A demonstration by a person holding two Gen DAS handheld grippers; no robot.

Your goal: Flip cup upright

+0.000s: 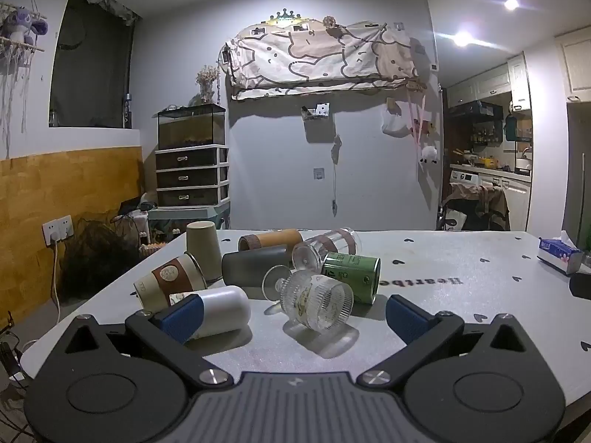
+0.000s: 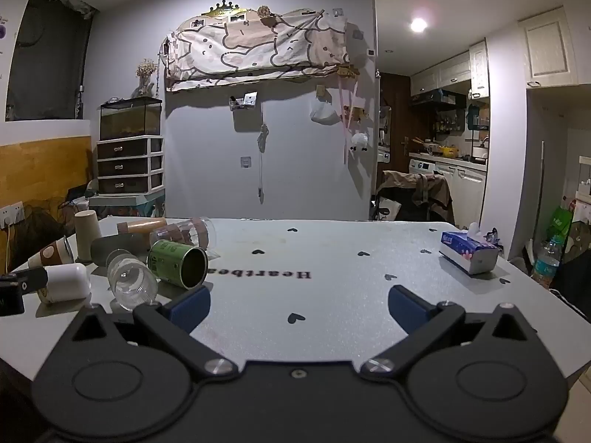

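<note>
Several cups lie tipped over in a cluster on the grey table (image 1: 443, 295). A ribbed clear glass cup (image 1: 314, 301) lies on its side nearest my left gripper (image 1: 295, 317), which is open and empty, its fingers straddling the space in front of it. A white cup (image 1: 221, 312) lies by the left fingertip (image 1: 183, 317). A green tin cup (image 1: 351, 277), a dark grey cup (image 1: 255, 265), a paper cup with a brown sleeve (image 1: 171, 284) and a beige cup (image 1: 203, 254) standing upside down lie behind. My right gripper (image 2: 299, 308) is open and empty, right of the cluster (image 2: 177, 264).
A blue tissue pack (image 2: 469, 254) sits at the table's right side, also in the left wrist view (image 1: 559, 254). The table top has the printed word "Heartbeat" (image 2: 262, 273) and small hearts. A drawer unit (image 1: 192, 177) and wall stand behind the table.
</note>
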